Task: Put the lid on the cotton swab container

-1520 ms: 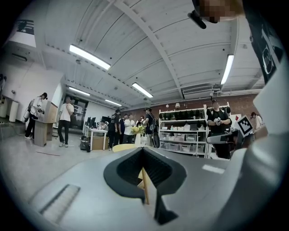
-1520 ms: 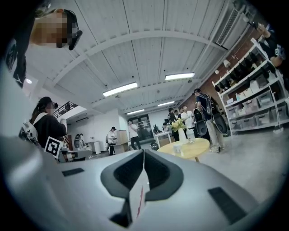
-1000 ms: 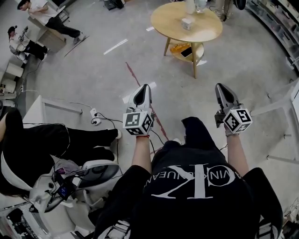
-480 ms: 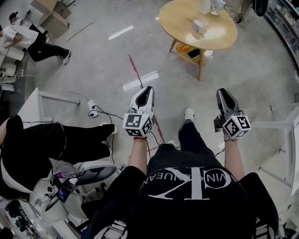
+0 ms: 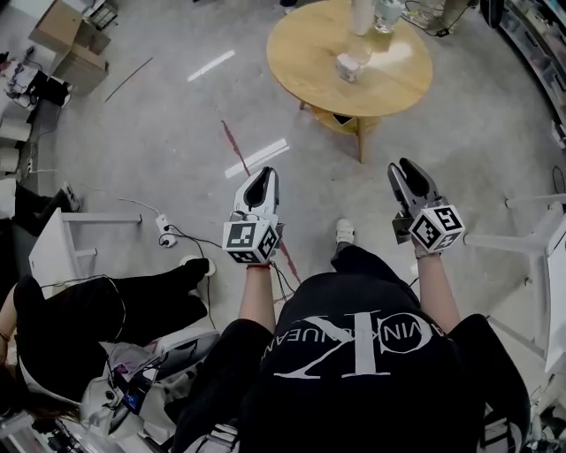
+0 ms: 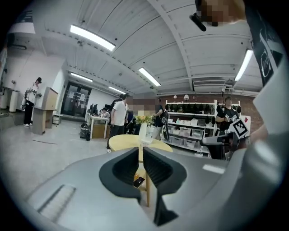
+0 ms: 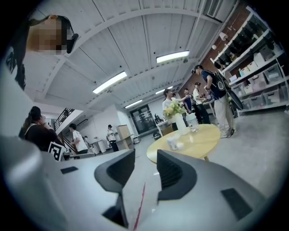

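The grey floor took up most of the room. There was plenty of bare space on it between the person and the table, with only a thin red line and a strip of white tape crossing that gap. The left side was tighter: someone seated in black, a white desk, and a power strip with its cable trailing over the floor.

The person with the tools wore a black shirt with a big white CK on it. Smaller letters ran through it, upside down from overhead. I could read "VIN K" and what looked like "JEANS".

The round wooden table stood ahead, its near edge well apart from both tools. A lower shelf under it held a dark phone.

Both tools were held out over the floor, each with a cube of square black-and-white markers. The left gripper had its jaws together, just a thin slit, nothing in it. The right gripper had just been opening its jaws, and they stood apart with nothing between them either.

On the tabletop a white vase stood at the far edge. The small cotton swab container sat near the middle, back from the rim. I couldn't pick out its lid.
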A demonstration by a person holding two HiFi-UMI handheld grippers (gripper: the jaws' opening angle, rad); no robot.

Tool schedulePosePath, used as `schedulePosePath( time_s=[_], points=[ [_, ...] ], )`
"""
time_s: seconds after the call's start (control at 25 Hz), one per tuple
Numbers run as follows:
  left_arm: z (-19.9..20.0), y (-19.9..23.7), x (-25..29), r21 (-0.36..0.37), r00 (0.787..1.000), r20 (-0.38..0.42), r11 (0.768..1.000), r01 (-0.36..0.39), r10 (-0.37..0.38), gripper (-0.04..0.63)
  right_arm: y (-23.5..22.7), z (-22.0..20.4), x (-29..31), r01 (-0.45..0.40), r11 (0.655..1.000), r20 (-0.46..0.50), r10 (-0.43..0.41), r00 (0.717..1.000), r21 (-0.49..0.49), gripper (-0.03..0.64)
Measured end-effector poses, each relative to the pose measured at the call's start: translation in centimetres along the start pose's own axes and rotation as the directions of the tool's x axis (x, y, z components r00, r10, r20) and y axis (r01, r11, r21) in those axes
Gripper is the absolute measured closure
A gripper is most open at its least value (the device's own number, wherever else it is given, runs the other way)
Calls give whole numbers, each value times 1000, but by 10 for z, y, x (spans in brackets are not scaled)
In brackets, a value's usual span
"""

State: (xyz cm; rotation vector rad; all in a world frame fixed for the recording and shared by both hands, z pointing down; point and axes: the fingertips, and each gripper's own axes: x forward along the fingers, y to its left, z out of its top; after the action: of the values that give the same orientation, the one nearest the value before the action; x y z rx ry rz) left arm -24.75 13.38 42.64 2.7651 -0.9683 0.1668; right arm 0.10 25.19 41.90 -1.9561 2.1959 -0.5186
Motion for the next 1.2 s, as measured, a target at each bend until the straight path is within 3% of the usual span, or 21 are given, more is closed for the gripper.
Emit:
schedulePosePath(
  time_s=[0.32,0.48,0.68,0.96,1.2],
  points=[
    [17,-29,67,12,999,-33,1000,13,-13,523,-61,31,18,-26,999,-16,27,1000,43,491],
    [30,-48,62,10,1000,-20,1000,18,-18,517,-59,46,0,-46,998,-38,47,998,31,488],
    [24,-25,43,10,1000,0,1000,4,-4,511,-28,35,28,-88,996,-25,88,996,26,488],
    [19,-11,105,8,999,-33,1000,-18,18,508,-72,22,90,-119,988,-47,124,991,102,486],
    [6,-7,159,-12,997,-76,1000,12,-13,502,-105,25,123,-128,985,-82,138,987,115,483]
  ],
)
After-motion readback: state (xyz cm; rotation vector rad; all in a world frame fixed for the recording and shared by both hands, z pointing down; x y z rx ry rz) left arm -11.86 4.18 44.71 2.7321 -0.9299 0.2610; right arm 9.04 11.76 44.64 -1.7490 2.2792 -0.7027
